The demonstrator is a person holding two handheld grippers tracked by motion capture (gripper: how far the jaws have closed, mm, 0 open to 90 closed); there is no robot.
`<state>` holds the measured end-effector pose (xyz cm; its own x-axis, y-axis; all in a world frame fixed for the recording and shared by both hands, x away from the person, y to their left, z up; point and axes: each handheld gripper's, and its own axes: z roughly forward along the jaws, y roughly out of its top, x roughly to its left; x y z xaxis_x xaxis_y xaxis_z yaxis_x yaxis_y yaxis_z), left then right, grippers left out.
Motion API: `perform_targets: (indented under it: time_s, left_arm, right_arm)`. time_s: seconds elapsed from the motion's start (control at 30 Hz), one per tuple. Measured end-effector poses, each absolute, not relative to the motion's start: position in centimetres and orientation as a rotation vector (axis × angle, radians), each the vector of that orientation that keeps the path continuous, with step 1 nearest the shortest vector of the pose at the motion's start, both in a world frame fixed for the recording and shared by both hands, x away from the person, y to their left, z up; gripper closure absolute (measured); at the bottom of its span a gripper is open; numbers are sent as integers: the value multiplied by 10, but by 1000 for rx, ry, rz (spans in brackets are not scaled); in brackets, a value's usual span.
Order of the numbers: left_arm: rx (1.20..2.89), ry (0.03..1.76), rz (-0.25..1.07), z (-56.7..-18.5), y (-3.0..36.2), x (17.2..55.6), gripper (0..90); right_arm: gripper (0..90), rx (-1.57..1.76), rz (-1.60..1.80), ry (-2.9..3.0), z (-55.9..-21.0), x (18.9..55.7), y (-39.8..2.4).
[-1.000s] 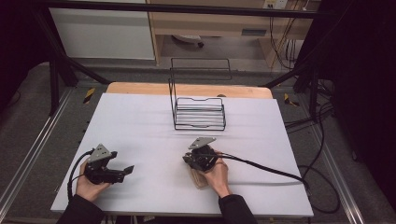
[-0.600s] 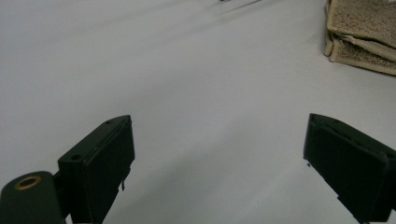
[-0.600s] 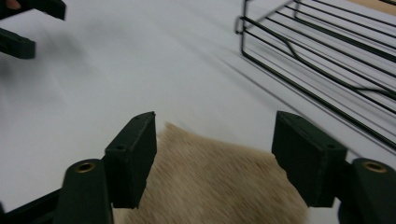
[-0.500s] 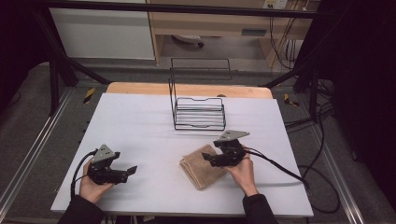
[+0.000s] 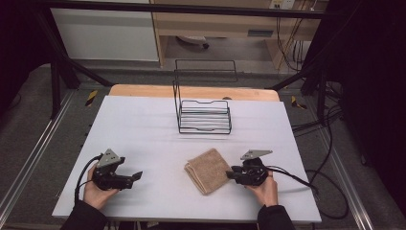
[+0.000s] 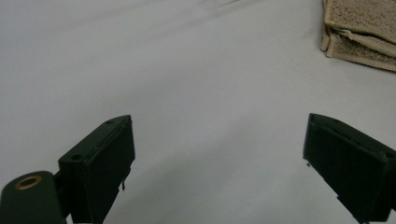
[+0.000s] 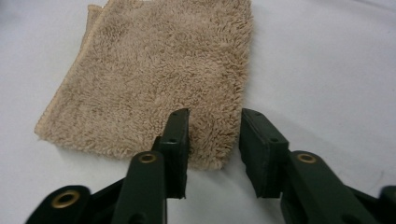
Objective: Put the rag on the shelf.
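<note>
R gripper (image 5: 233, 175) sits at the right edge of the folded towel (image 5: 208, 170), low over the white table (image 5: 143, 129). In right gripper view its jaws have just been closing and stand narrow, straddling the towel's near corner (image 7: 205, 140); pads not pressing pile yet, so nothing held. I'd call that a re-grip in progress.

L gripper (image 5: 134, 176) parked well apart to the left, jaws wide, nothing between them; towel's folded edge (image 6: 359, 42) is at the top right of its view.

Towel: flat on the table, mid-front, folded into a rough square, well short of the wire rack (image 5: 203, 115) at the back.

How I'd do this step:
- Drop the lower pad under all layers before closing, else only the top ply lifts and the fold opens.
- Bite deeper in from the corner; an edge-only pinch will slip on terry.
- Close slow, check layers bunch evenly.
- Lift straight, keep low, then carry.
- Bring L in on the opposite edge if it sags.
</note>
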<state>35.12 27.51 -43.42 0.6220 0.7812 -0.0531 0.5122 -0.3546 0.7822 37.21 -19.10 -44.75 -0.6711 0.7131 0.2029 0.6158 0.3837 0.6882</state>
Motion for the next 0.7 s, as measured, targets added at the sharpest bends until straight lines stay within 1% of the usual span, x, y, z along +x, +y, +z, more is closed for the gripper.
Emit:
perform_targets:
  time_s: [0.07,0.17,0.3,0.33,0.4,0.7]
  left_arm:
    - [2037,1015,420,-435,275,351,90]
    - [2042,1015,418,-435,275,351,91]
    - [2043,1014,419,-435,275,351,91]
    - [2043,1015,419,-435,275,351,91]
    - [2042,1015,418,-435,275,351,91]
    - [2041,1016,418,-435,275,351,91]
  right_arm:
    - [689,1237,1162,2508,-448,373,-190]
    - [709,1258,1160,2510,-449,373,-190]
    - [781,1303,1167,2511,-449,373,-188]
    - [781,1303,1167,2511,-449,373,-188]
    - [826,1316,1164,2508,-449,371,-188]
    - [839,1380,1168,2471,-446,357,-188]
